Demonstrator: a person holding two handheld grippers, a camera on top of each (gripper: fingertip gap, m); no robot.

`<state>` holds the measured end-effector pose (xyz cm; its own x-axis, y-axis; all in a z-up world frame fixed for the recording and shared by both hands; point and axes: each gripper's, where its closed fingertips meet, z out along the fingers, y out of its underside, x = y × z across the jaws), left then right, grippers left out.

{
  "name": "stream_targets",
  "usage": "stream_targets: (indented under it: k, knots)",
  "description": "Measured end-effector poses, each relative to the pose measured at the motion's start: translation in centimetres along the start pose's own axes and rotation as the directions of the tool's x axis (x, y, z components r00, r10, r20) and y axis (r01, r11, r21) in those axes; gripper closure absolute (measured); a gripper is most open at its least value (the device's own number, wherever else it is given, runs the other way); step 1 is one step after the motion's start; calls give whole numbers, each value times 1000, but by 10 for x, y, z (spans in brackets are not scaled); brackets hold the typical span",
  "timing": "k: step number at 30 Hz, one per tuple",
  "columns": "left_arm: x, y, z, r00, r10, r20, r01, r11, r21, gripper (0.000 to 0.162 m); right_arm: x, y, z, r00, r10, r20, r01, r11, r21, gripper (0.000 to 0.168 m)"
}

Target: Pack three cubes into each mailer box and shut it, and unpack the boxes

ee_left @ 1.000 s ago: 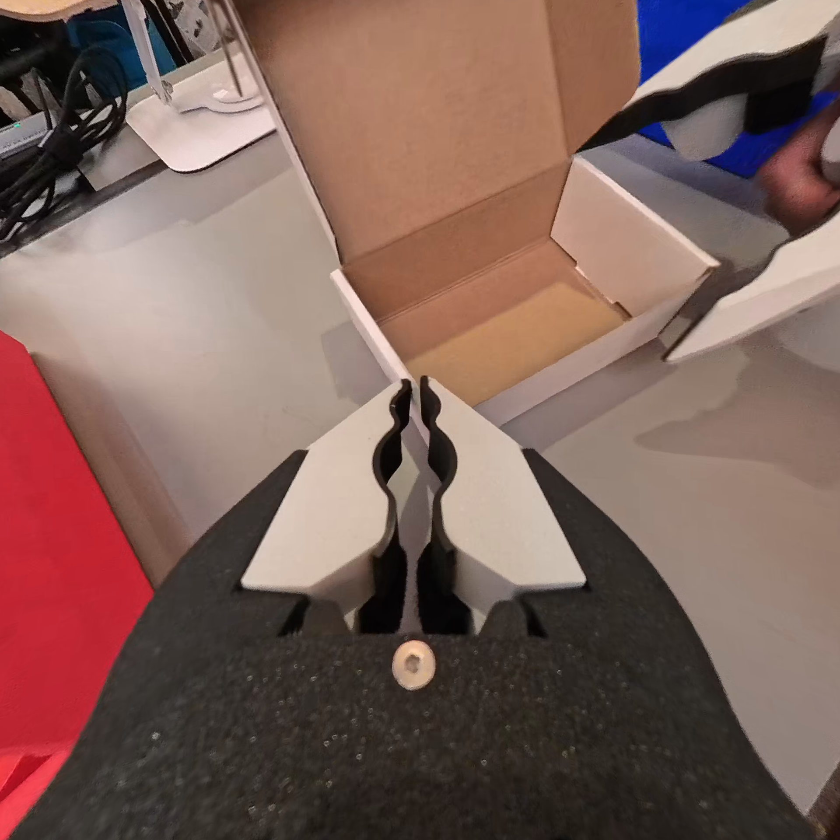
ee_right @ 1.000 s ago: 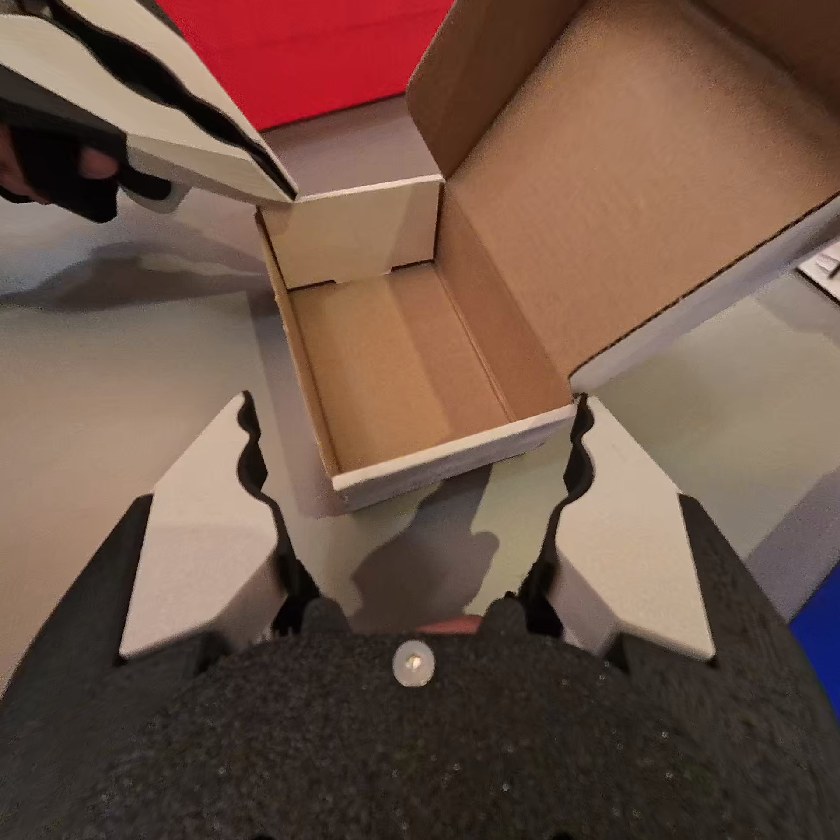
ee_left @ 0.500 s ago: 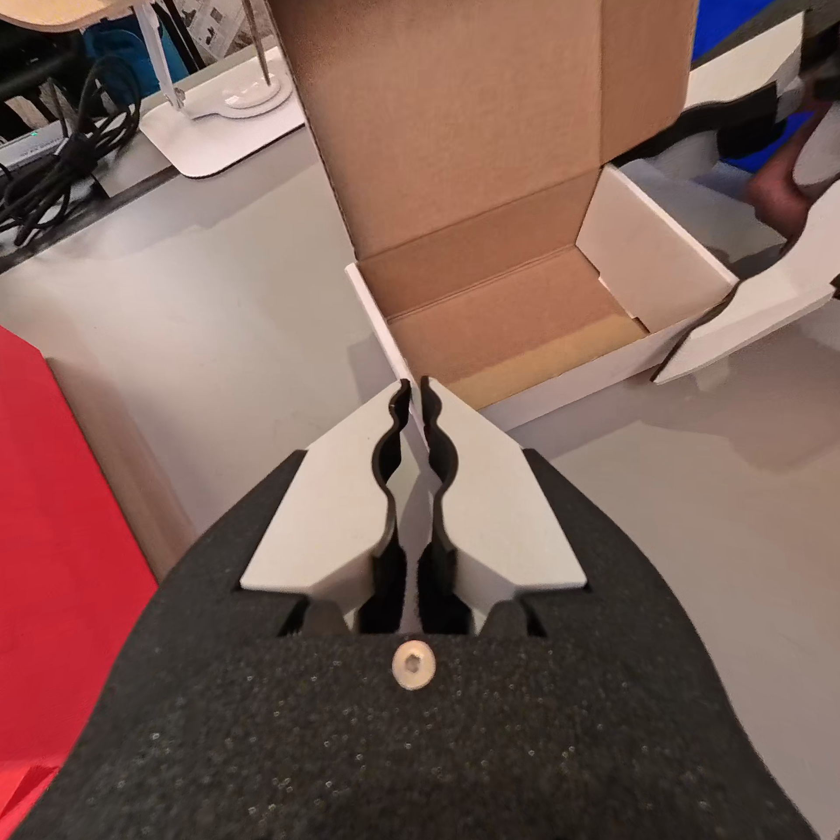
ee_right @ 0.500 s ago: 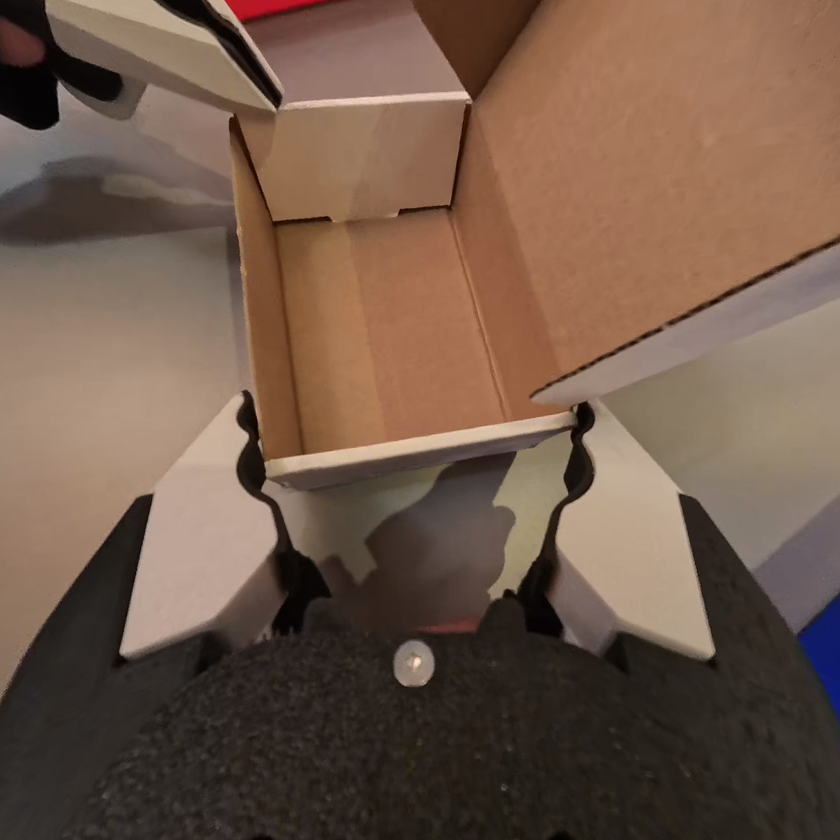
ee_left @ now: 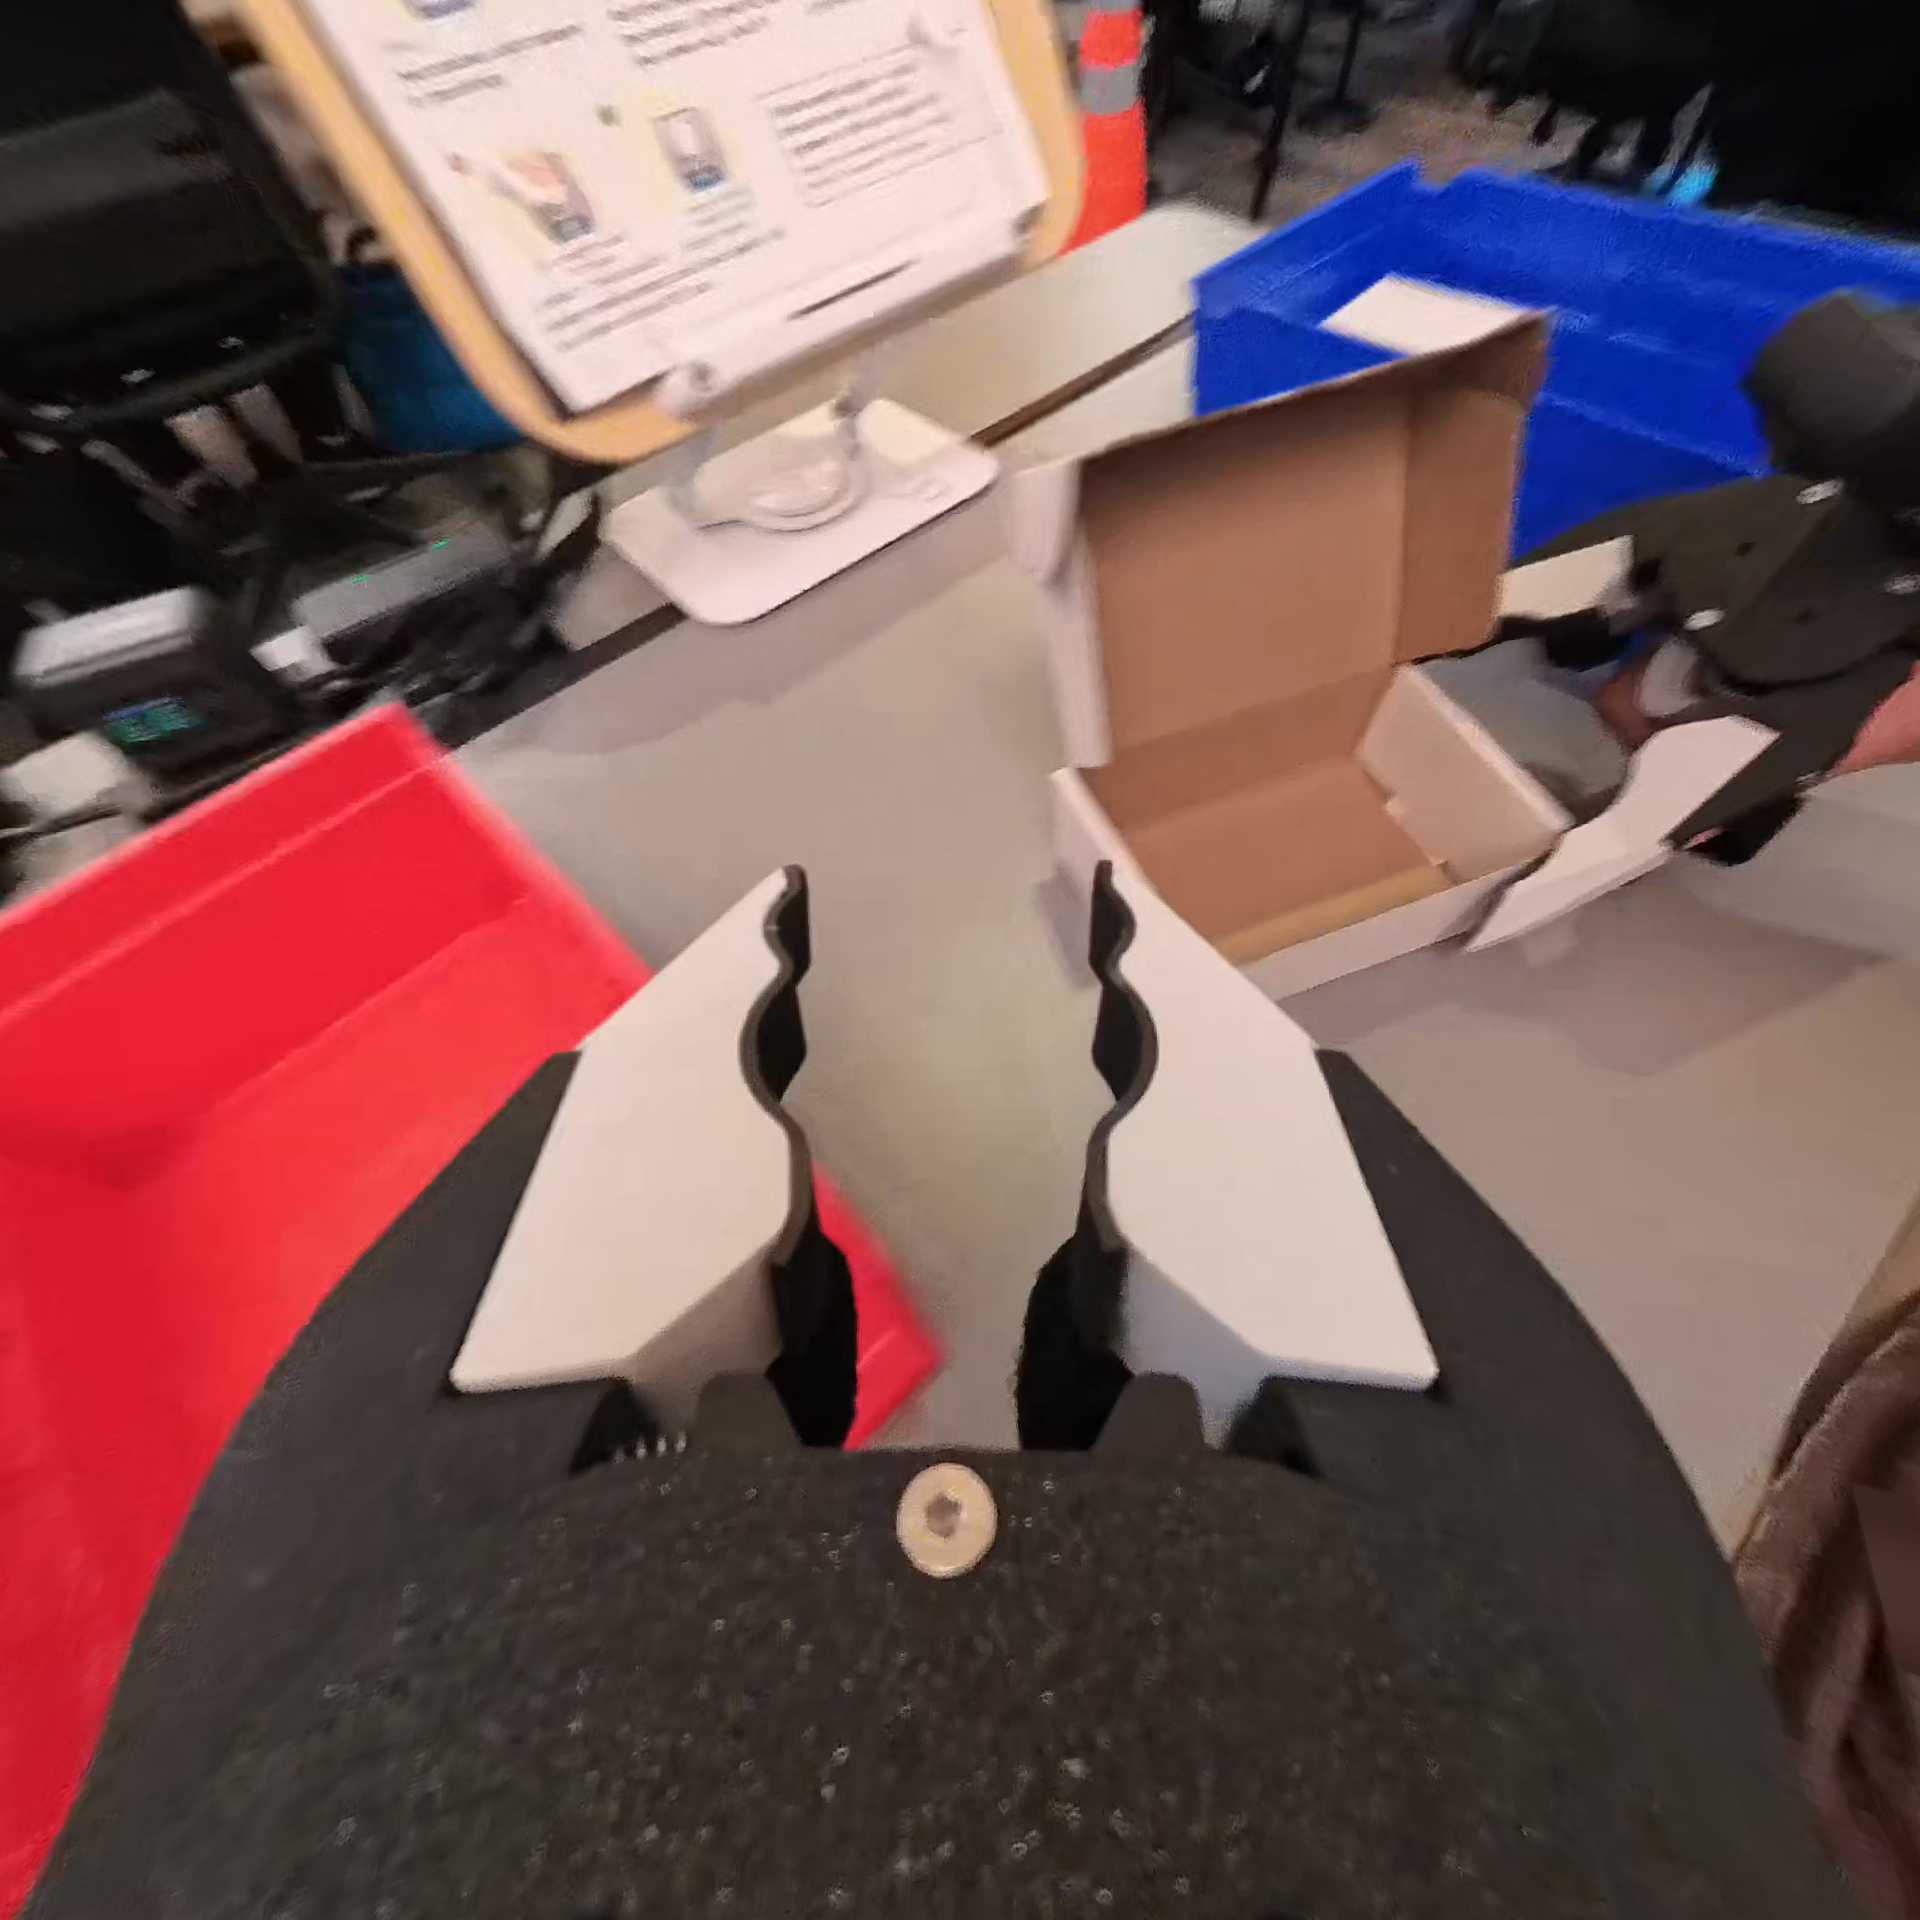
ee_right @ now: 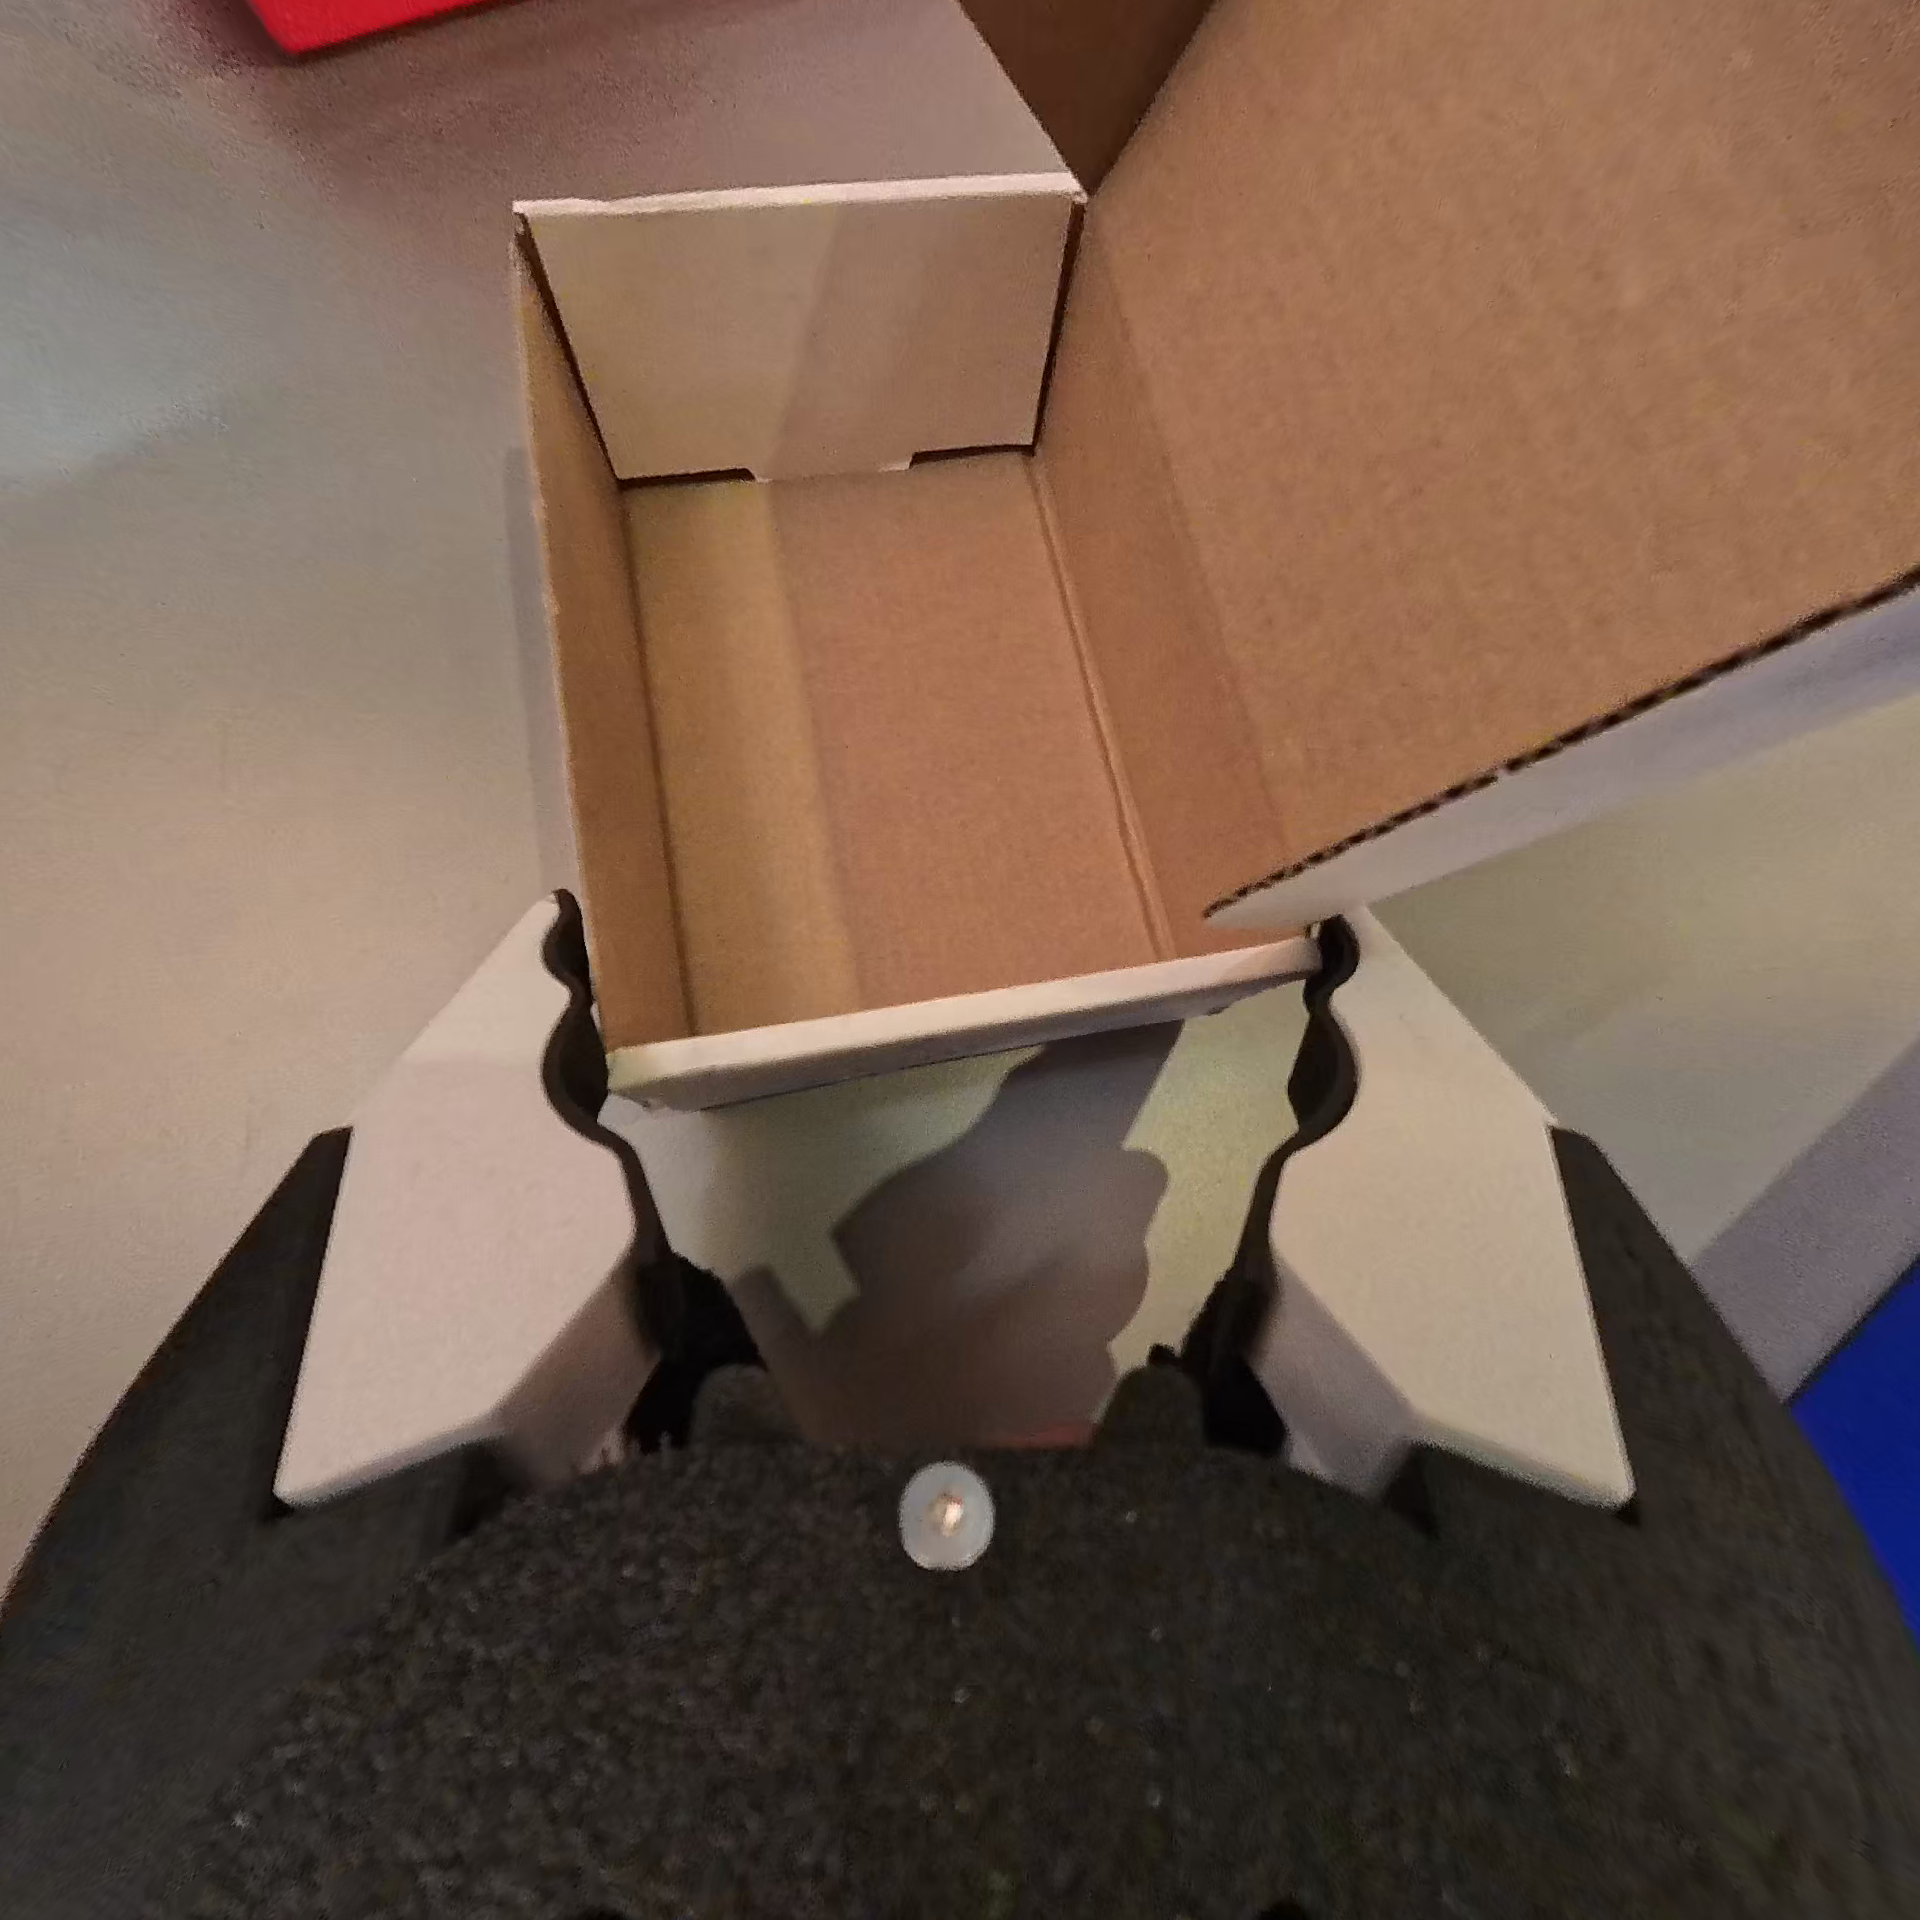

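Right now the mailer box (ee_right: 883, 727) runs lengthwise from the right gripper (ee_right: 940, 997), gaping astride its near wall (lid up); the left gripper (ee_left: 940, 935), released, hangs at lower centre.

The mailer box (ee_left: 1278, 831) is a small carton, white outside and plain brown cardboard inside. It stands open on the grey bench (ee_left: 883, 790), its base flat and its lid (ee_left: 1278, 582) raised roughly upright from the far long wall. A side flap on the lid's right edge folds forward. In the right wrist view the mailer box (ee_right: 873, 727) runs lengthwise away from the camera, and the lid (ee_right: 1455, 416) leans out to the right, with a corrugated cut edge showing along its near flap. The far end wall shows a white folded-in panel with small notches at its foot. The brown floor is bare; no cubes lie inside.
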<state>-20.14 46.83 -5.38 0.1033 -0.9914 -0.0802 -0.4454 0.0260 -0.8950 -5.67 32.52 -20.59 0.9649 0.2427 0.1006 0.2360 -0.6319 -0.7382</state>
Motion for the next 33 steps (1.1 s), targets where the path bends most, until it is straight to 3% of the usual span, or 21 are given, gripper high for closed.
stream_targets:
  k: [3, 6, 7, 9, 12, 14, 19, 22, 28, 31, 33]
  knots:
    - [-58, 25, -26, 997, -23, 71, 38, 974, -221, 110, 0, 0, 0, 1000, 3, -3, -3, 1000, -1, 35]
    - [-121, 76, -40, 949, -199, 242, 295, 832, -471, 117, 0, 1, -1, 1000, 2, -6, -2, 1000, -4, 35]
    - [-136, 90, -38, 912, -275, 305, 399, 771, -497, 113, 0, 1, -1, 1000, 4, -6, -4, 1000, -5, 35]
    - [-159, 119, -35, 828, -346, 441, 553, 634, -541, 90, 0, 1, -1, 1000, 6, -5, -6, 1000, -5, 35]
    - [-185, 148, -36, 763, -273, 585, 624, 545, -560, 94, 0, 1, -1, 1000, 6, -5, -6, 1000, -3, 35]
    - [-183, 157, -30, 745, -299, 596, 655, 495, -570, 92, 0, 1, -1, 1000, 5, -5, -5, 1000, -2, 35]
    - [-178, 160, -8, 679, -437, 589, 733, 447, -513, 89, 0, 1, -1, 1000, 5, -4, -5, 1000, -2, 35]
    - [-175, 175, -4, 678, -421, 603, 735, 406, -543, 89, 0, 2, -1, 1000, 6, -3, -6, 1000, -2, 35]
    - [-176, 186, -5, 686, -399, 609, 728, 379, -572, 119, 0, 2, -2, 1000, 6, -2, -6, 1000, -4, 35]
    - [-176, 177, -11, 720, -382, 580, 694, 404, -595, 119, 0, 1, -1, 1000, 3, -4, -3, 1000, -6, 35]
    - [-177, 156, -16, 744, -382, 548, 667, 461, -585, 119, 0, 1, -1, 1000, 2, -4, -2, 1000, -7, 35]
